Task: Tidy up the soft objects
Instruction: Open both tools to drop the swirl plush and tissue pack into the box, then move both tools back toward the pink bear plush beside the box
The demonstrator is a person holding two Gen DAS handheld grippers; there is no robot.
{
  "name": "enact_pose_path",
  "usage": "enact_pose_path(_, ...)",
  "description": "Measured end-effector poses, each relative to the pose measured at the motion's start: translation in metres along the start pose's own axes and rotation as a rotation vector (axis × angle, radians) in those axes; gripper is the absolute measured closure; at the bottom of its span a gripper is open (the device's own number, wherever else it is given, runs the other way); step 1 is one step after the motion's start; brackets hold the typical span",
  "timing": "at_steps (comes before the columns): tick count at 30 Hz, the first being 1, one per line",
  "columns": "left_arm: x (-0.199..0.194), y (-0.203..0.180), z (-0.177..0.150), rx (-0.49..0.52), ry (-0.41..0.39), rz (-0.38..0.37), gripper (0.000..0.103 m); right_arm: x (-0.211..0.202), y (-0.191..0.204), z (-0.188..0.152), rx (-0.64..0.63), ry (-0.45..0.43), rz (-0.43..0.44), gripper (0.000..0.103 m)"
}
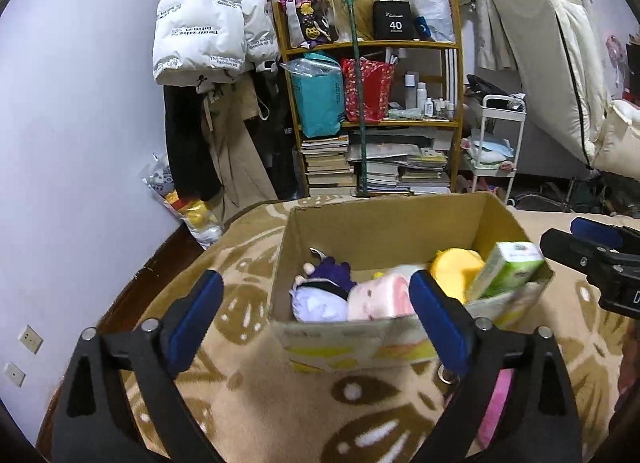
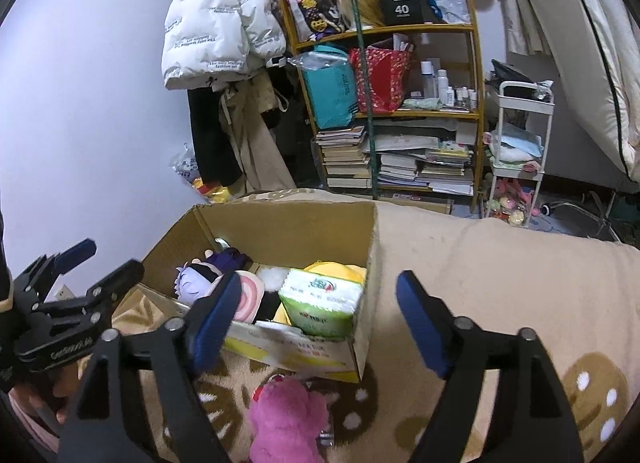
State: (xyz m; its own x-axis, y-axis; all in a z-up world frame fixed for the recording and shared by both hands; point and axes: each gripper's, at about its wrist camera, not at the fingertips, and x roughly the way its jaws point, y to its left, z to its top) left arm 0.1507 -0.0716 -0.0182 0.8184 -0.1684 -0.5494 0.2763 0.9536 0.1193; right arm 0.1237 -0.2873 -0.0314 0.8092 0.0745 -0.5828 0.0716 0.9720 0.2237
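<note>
We see the left gripper (image 1: 316,315) spread wide, nothing between its pads, with the cardboard box (image 1: 384,223) straight ahead of it. The right gripper (image 2: 316,319) is also wide and empty, the box ahead to its left. Inside sit a purple-haired doll (image 2: 200,275), a yellow plush (image 1: 456,267) and a green tissue pack (image 2: 324,303). A pink plush (image 2: 288,419) lies on the blanket (image 2: 480,263) just below the right claw.

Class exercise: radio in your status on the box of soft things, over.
Both claws, left and right, open, empty. Tissue pack in cardboard box. Pink plush outside. Nothing blocking.
</note>
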Motion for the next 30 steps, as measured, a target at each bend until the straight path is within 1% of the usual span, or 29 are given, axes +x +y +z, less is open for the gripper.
enact_pose_path(5, -0.011, -0.009, -0.008, 0.012, 0.027, -0.021, 0.008, -0.017, -0.003, -0.006, -0.003, -0.008, -0.018, 0.007)
enact_pose_path(9, -0.02, -0.017, -0.016, 0.026, 0.047, -0.042, 0.008, -0.027, -0.001, -0.014, -0.025, 0.003, -0.043, 0.006)
enact_pose_path(13, -0.032, -0.024, -0.025, 0.047, 0.056, -0.047, 0.008, -0.038, -0.003, -0.018, -0.012, 0.004, -0.046, 0.004)
enact_pose_path(15, -0.035, -0.026, -0.029, 0.052, 0.064, -0.046, 0.008, -0.047, -0.005, -0.021, 0.001, -0.002, -0.056, 0.0)
enact_pose_path(18, -0.04, -0.026, -0.032, 0.04, 0.08, -0.061, 0.008, -0.056, -0.01, -0.025, 0.019, -0.011, -0.068, 0.0)
enact_pose_path(22, -0.045, -0.026, -0.042, -0.005, 0.102, -0.08, 0.008, -0.062, -0.017, -0.029, 0.042, 0.009, -0.075, 0.0)
enact_pose_path(24, -0.045, -0.028, -0.046, -0.001, 0.109, -0.077, 0.008, -0.065, -0.02, -0.034, 0.059, 0.023, -0.074, 0.0)
enact_pose_path(26, -0.044, -0.035, -0.05, 0.025, 0.115, -0.076, 0.008, -0.067, -0.023, -0.04, 0.058, 0.037, -0.082, 0.0)
enact_pose_path(30, -0.041, -0.043, -0.056, 0.023, 0.138, -0.11, 0.008, -0.066, -0.022, -0.048, 0.038, 0.061, -0.101, 0.0)
